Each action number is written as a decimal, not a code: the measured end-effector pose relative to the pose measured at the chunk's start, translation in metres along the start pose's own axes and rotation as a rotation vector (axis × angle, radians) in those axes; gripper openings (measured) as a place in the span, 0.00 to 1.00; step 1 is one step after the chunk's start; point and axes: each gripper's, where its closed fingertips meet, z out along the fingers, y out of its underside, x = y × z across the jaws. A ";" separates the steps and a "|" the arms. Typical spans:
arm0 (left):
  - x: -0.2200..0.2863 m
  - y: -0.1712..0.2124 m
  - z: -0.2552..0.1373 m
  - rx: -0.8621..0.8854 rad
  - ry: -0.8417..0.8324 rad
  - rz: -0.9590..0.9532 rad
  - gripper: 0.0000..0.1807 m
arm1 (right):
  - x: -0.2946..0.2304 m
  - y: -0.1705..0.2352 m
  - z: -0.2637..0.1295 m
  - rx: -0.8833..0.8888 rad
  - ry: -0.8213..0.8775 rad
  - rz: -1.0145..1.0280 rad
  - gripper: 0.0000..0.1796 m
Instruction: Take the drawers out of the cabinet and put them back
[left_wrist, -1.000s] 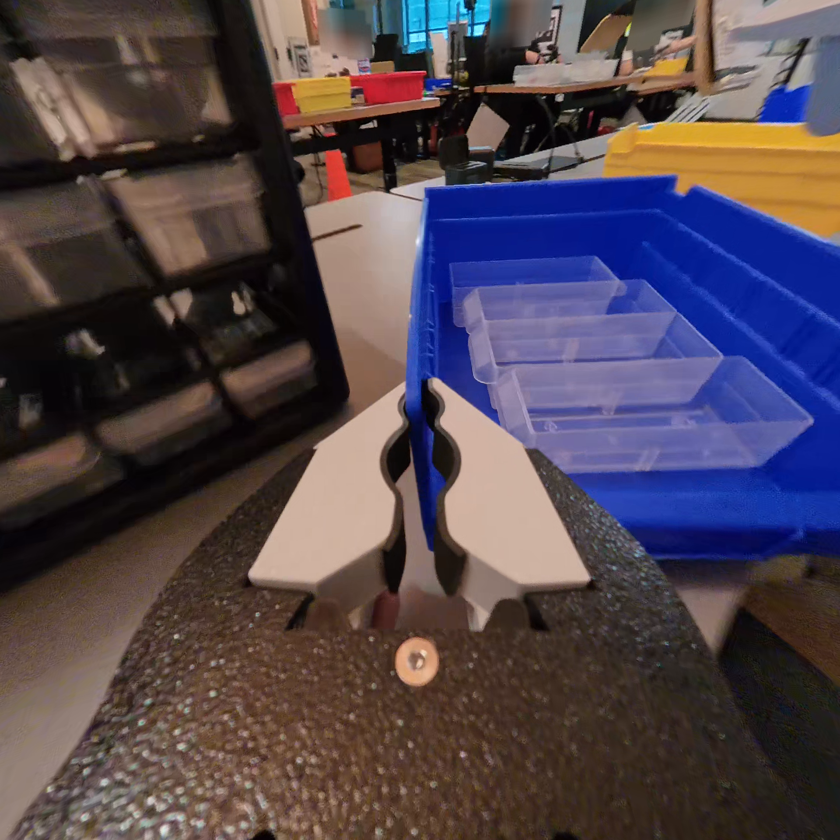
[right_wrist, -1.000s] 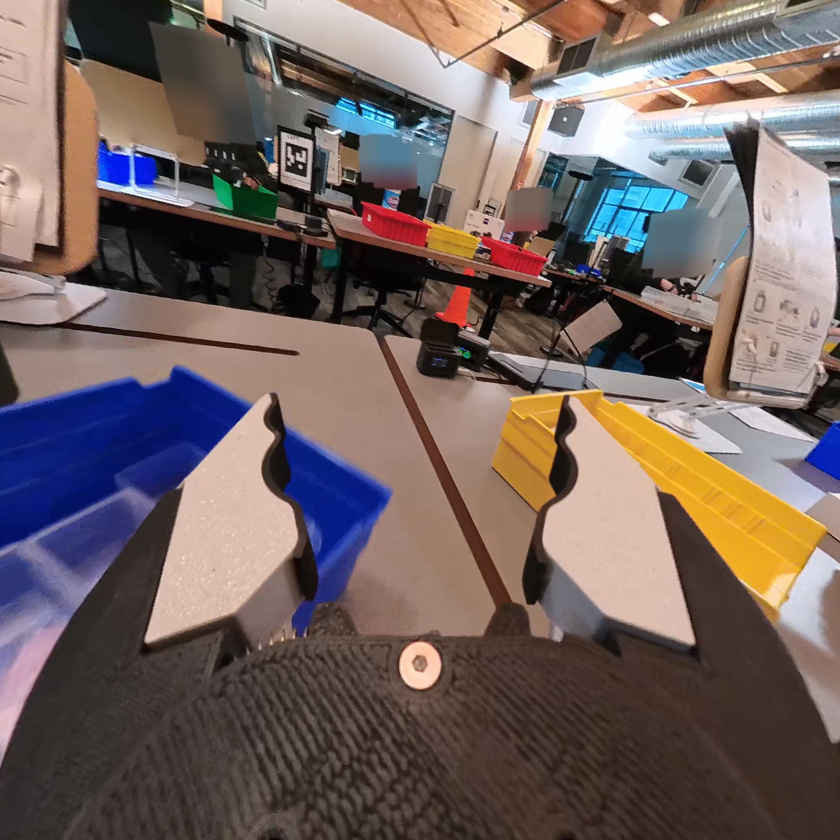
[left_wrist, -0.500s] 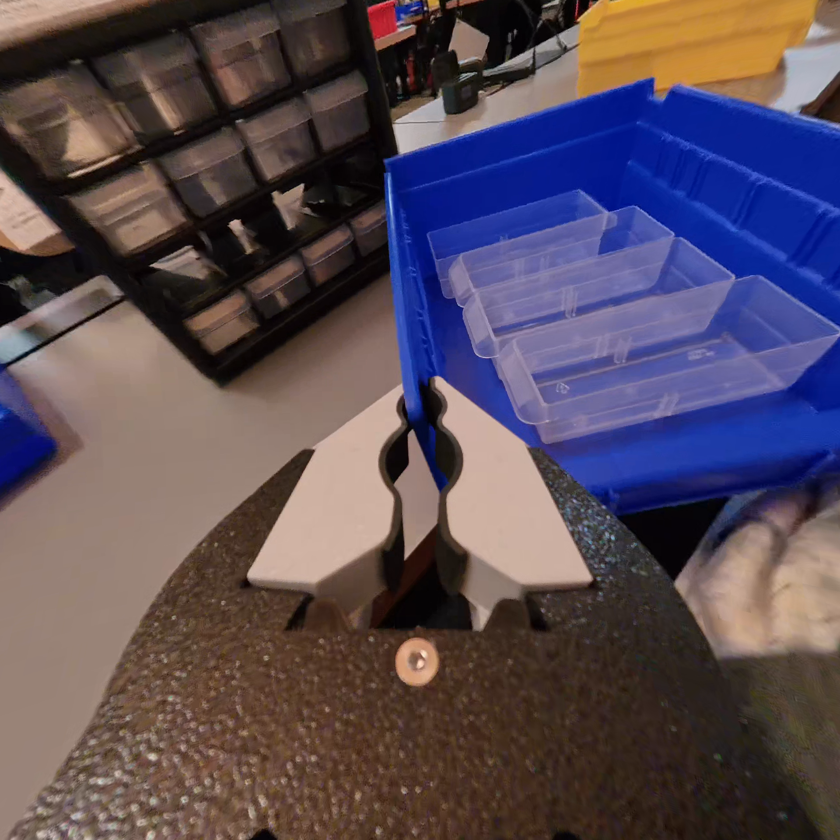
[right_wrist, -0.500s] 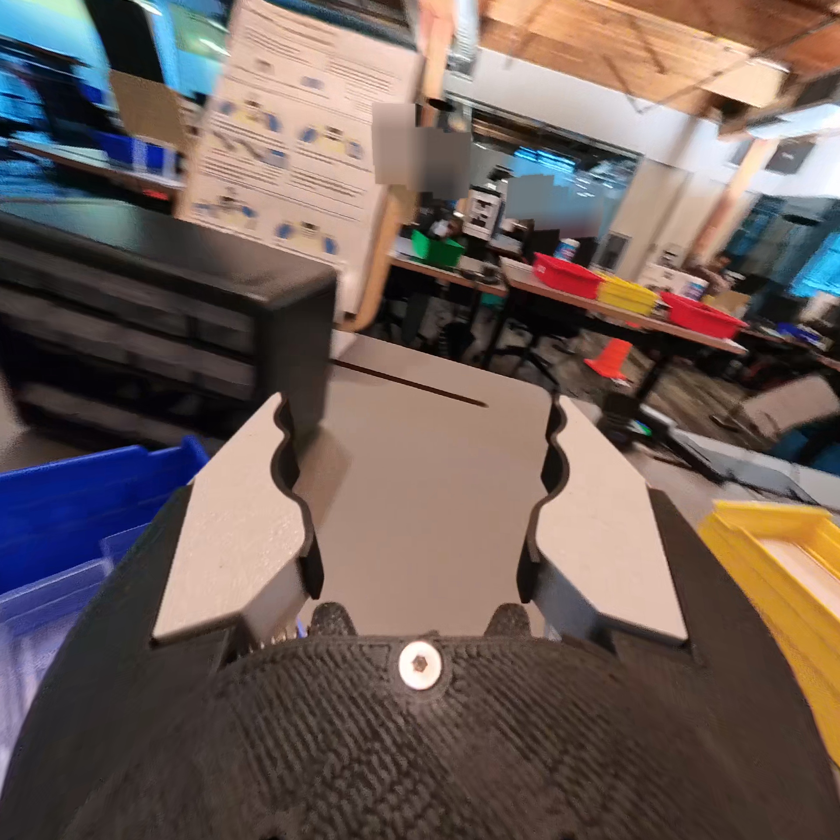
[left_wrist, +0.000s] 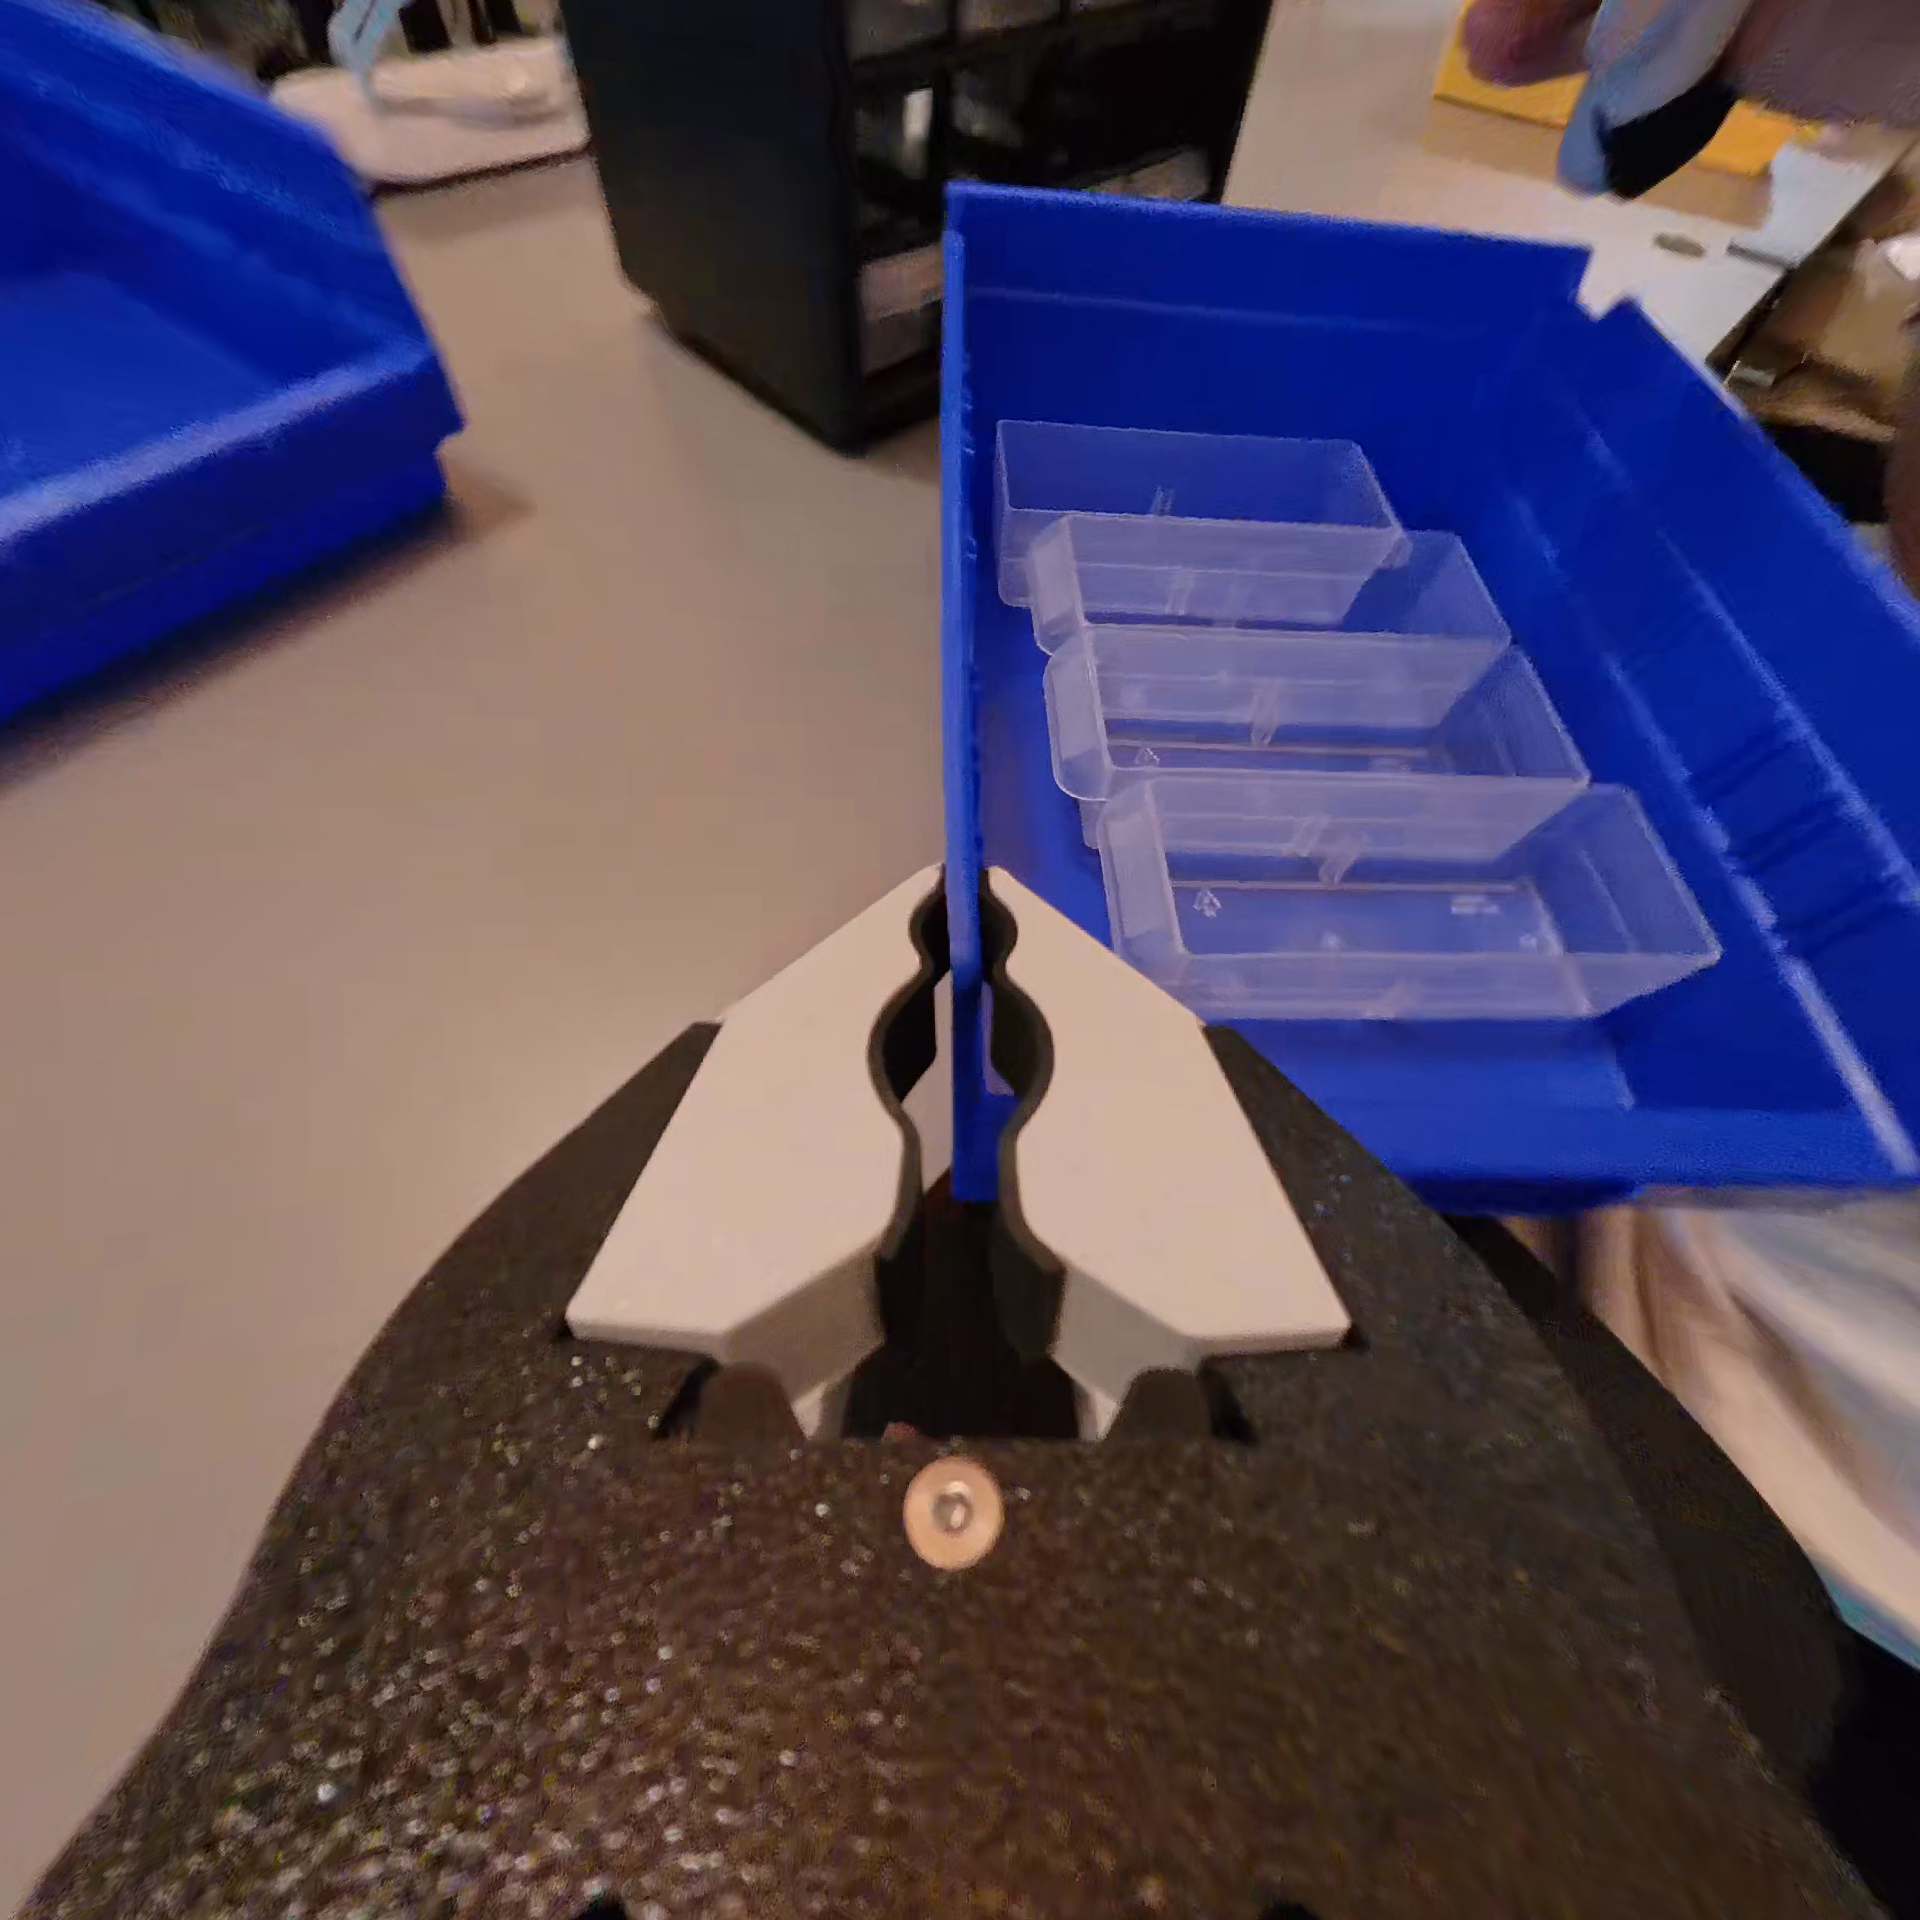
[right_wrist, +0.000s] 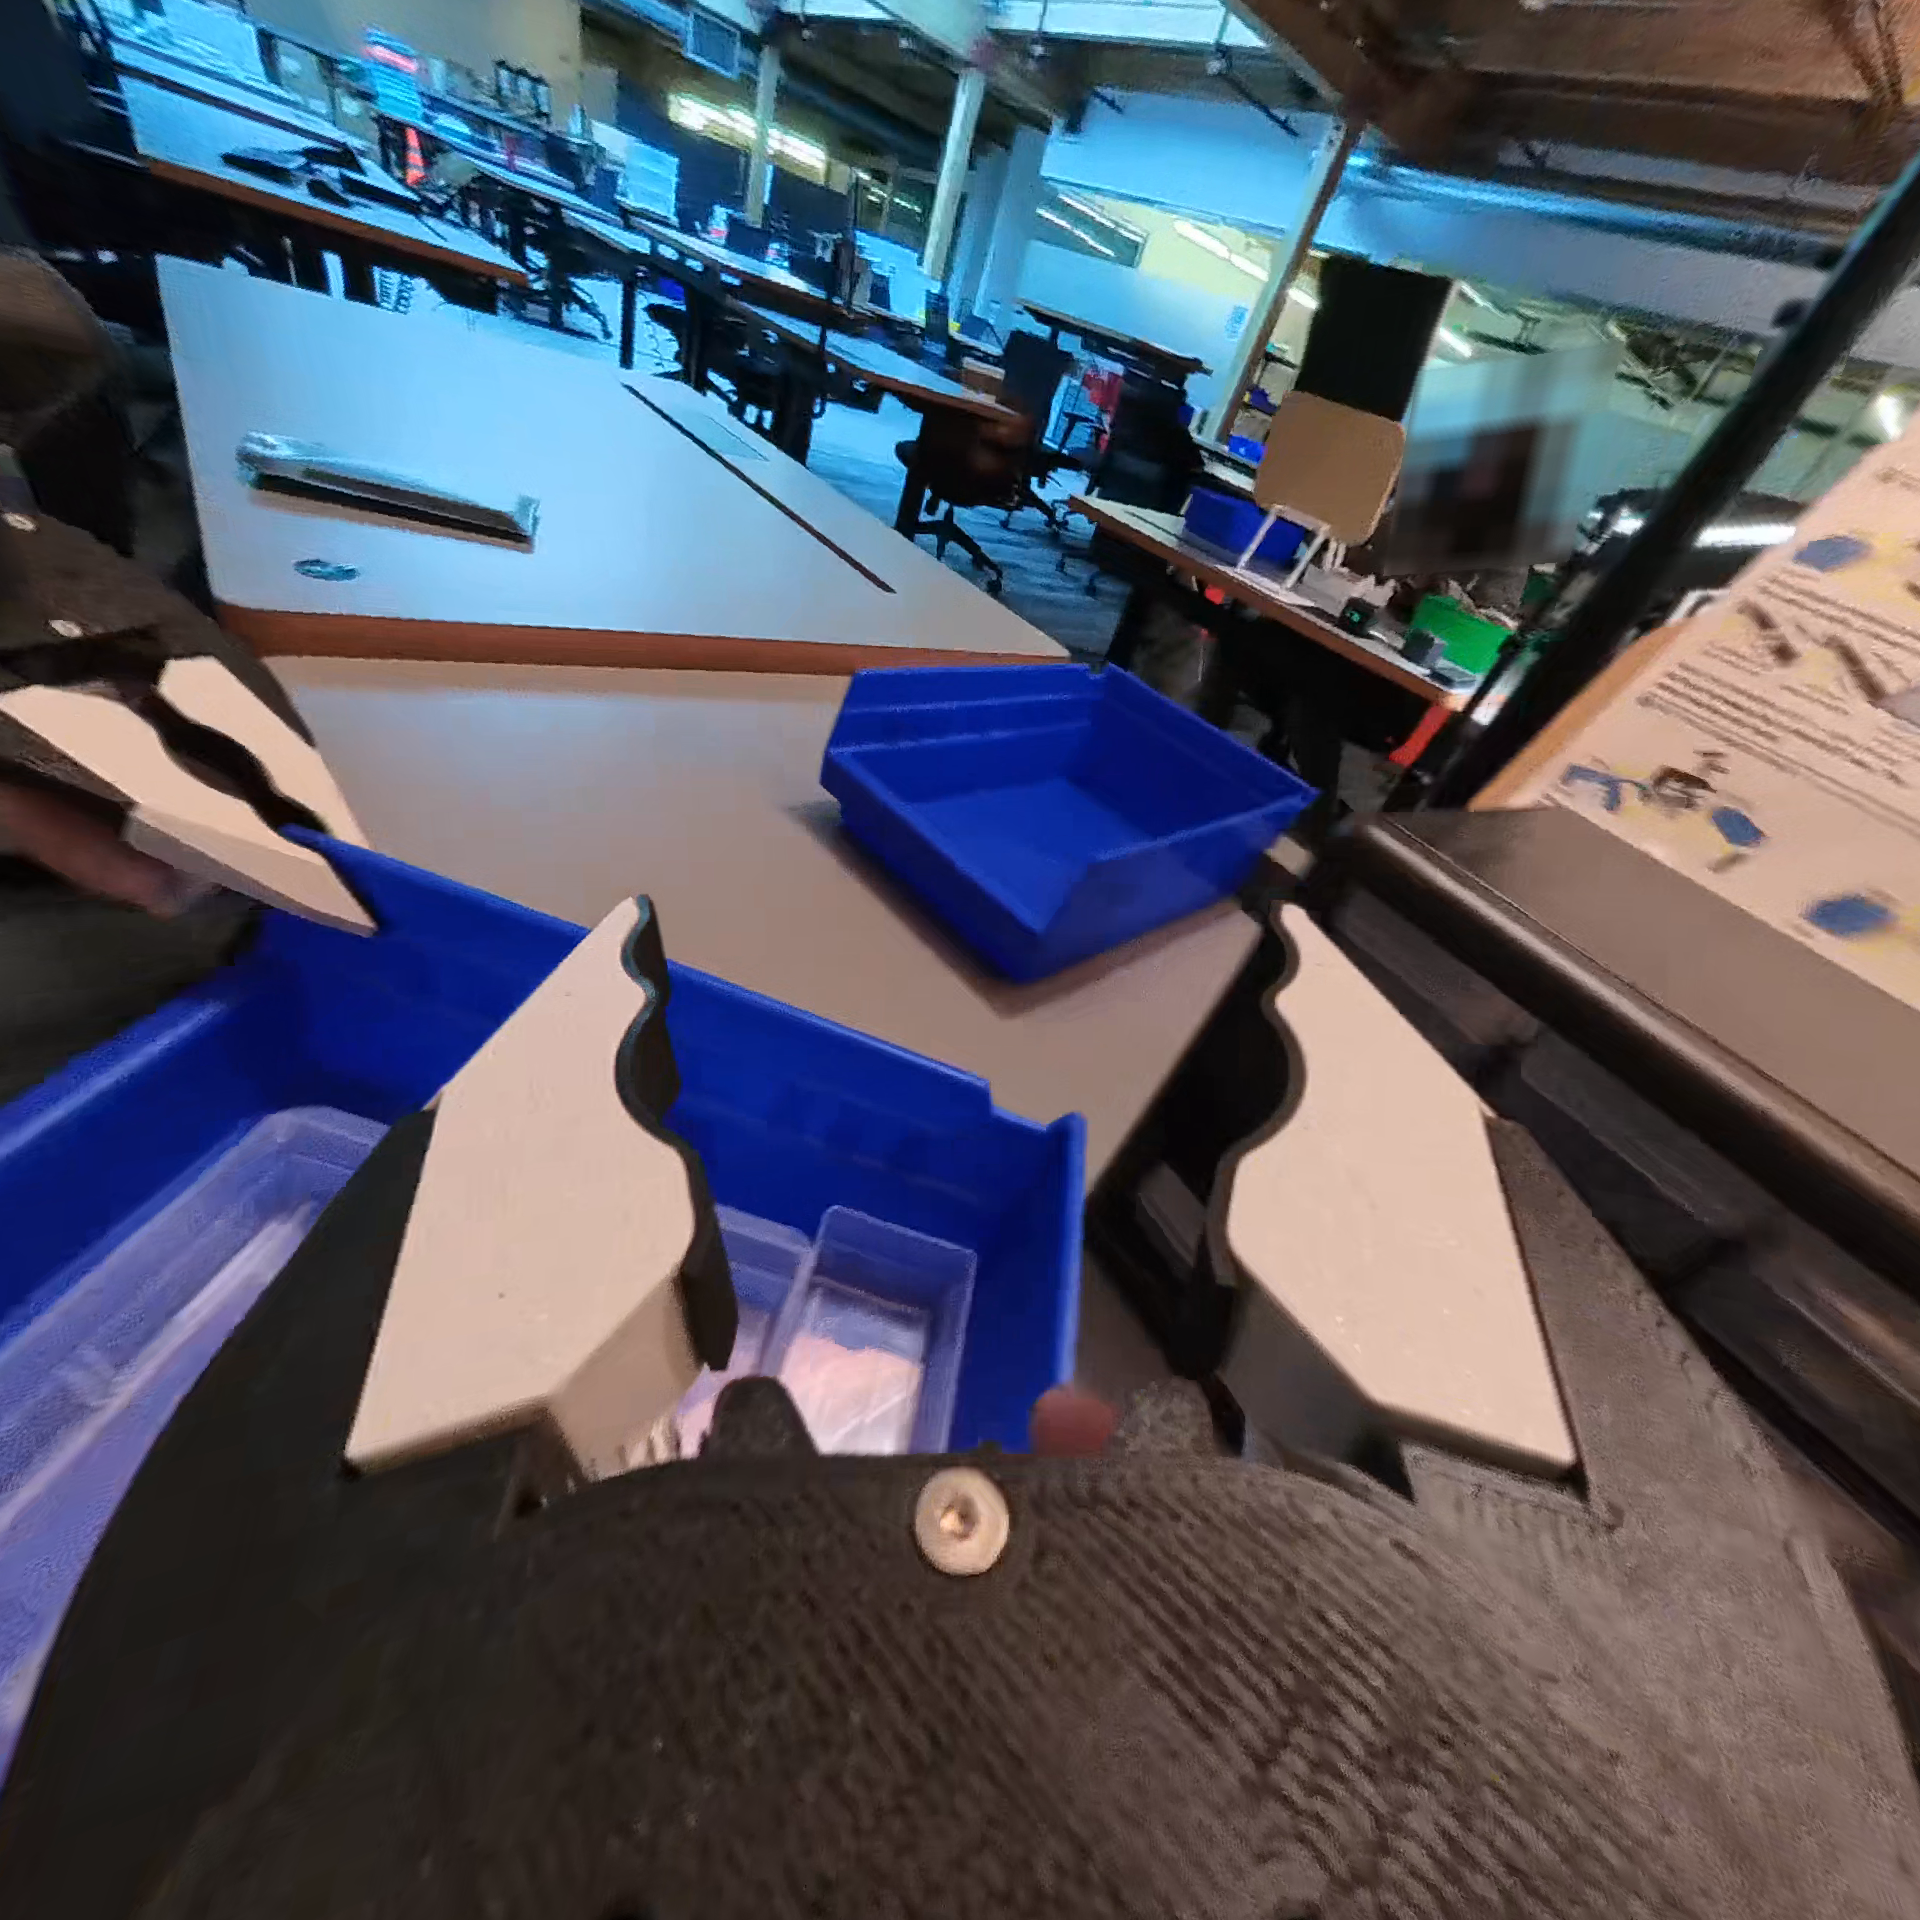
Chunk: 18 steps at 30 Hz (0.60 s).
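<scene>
My left gripper (left_wrist: 964, 894) is shut on the side wall of a blue bin (left_wrist: 1455, 343). Several clear plastic drawers (left_wrist: 1351, 914) lie overlapping in a row inside it. The black drawer cabinet (left_wrist: 727, 208) stands just beyond the bin's far end. My right gripper (right_wrist: 956, 920) is open and empty, above the same bin's (right_wrist: 831, 1070) far corner, with clear drawers (right_wrist: 883, 1320) below its left finger. The cabinet (right_wrist: 1610, 1039) is close on its right. The left gripper (right_wrist: 312, 842) shows at the bin's left wall.
A second, empty blue bin (right_wrist: 1049, 821) sits on the grey table (right_wrist: 623, 790) to the left of the cabinet; it also shows in the left wrist view (left_wrist: 156, 436). An instruction board (right_wrist: 1787, 727) stands behind the cabinet. A person's clothing (left_wrist: 1766, 1403) is at the bin's near end.
The left gripper has kept its grip and swung the blue bin round, so the cabinet now lies beyond its far end. The right gripper has swung left and down over the bin, still open.
</scene>
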 end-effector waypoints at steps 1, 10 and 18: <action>-0.013 0.006 -0.014 -0.003 0.003 -0.044 0.00 | -0.004 -0.001 0.020 0.001 -0.009 0.020 0.62; -0.099 0.058 -0.126 -0.007 -0.261 -0.191 0.02 | 0.036 0.027 0.199 -0.083 0.178 0.286 0.63; -0.134 0.082 -0.178 0.020 -0.516 -0.356 0.02 | 0.106 0.113 0.266 -0.304 0.443 0.463 0.66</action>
